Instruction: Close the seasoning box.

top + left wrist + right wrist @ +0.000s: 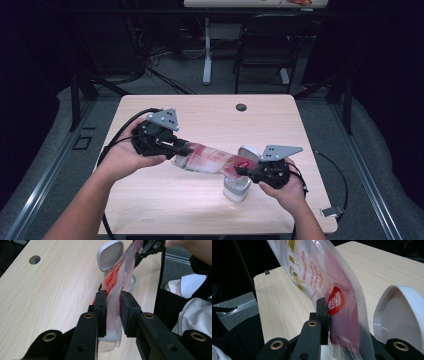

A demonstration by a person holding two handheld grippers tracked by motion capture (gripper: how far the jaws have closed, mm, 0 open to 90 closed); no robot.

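Pouch (212, 160) spans both grippers, over table's (200, 115) near-right part.

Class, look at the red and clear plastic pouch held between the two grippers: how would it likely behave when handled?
The plastic pouch is probably floppy: it curves between the left hand-held gripper and the right hand-held gripper. It seems light, since thin pinches at its ends hold it above the table. Its glossy film may be slippery.
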